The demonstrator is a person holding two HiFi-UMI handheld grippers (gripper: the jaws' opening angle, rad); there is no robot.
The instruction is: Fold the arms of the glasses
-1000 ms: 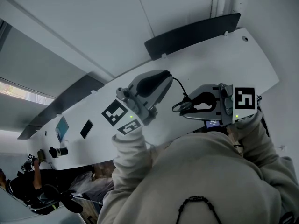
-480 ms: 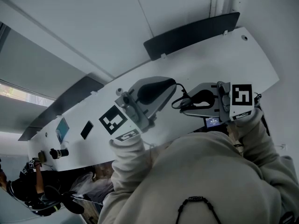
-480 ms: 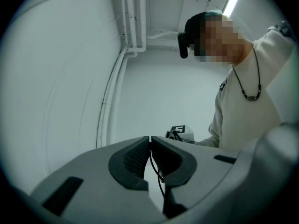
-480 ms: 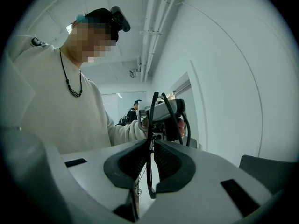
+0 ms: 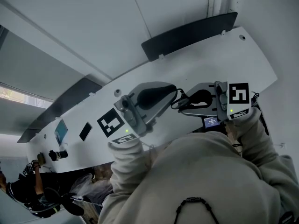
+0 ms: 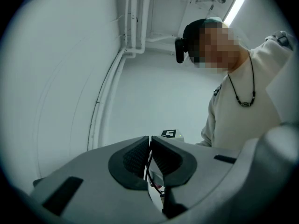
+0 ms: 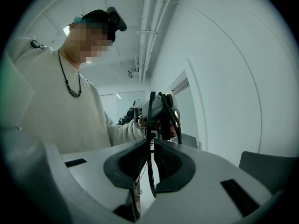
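left hand-held gripper (image 6: pixel 149 147) edged right, its jaws just closing on glasses (image 5: pixel 179 103).

The thin-rimmed glasses (image 7: pixel 150 120) are black. The moulded plastic left claw (image 6: pixel 149 143) and right claw (image 7: pixel 152 147) are pale grey, their ribbed pads (image 6: pixel 135 157) black. The marker cube (image 5: pixel 238 94) is white with black square patterns. The flat tabletop (image 5: pixel 210 55) is white, and the knit sleeve (image 5: pixel 126 157) is cream.
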